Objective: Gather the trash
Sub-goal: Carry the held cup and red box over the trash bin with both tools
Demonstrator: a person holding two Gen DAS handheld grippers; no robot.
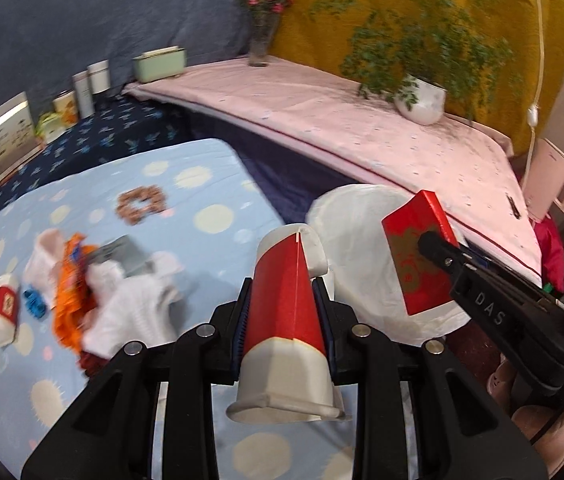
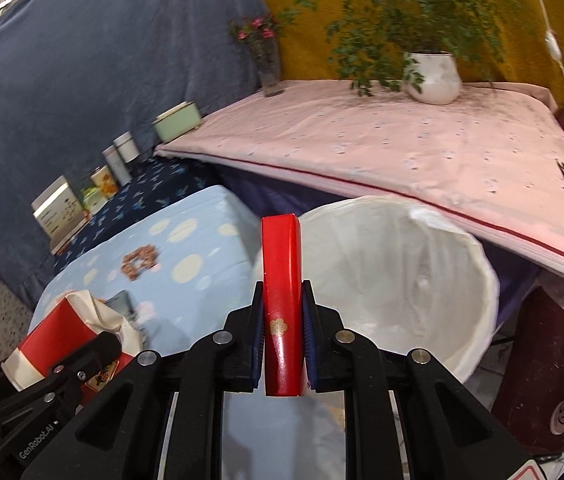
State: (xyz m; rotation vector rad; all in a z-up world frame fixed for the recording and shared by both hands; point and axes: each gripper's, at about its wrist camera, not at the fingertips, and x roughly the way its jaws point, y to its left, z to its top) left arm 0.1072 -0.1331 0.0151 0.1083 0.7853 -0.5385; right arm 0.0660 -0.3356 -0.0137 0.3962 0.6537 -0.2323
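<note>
My left gripper [image 1: 283, 286] is shut on a crushed red-and-white paper cup [image 1: 287, 320], held above the blue spotted table. My right gripper [image 2: 282, 288] is shut on a flat red box [image 2: 282, 264], with both pads pressed on its sides. The box hangs at the near rim of a white-lined trash bin [image 2: 477, 280], which stands between the tables. In the left wrist view the right gripper [image 1: 431, 242] holds the red box [image 1: 413, 280] over the bin [image 1: 345, 208]. A pile of white tissues [image 1: 130, 300], an orange wrapper [image 1: 68, 300] and another red-and-white cup [image 1: 2, 308] lies on the table.
A brown ring-shaped item [image 1: 140, 202] lies further back on the blue table [image 1: 210, 184]. Behind the bin is a pink-covered table [image 2: 401, 152] with a potted plant [image 2: 433, 76] and a flower vase [image 2: 270, 64]. Boxes and tins [image 1: 82, 96] line the far-left wall.
</note>
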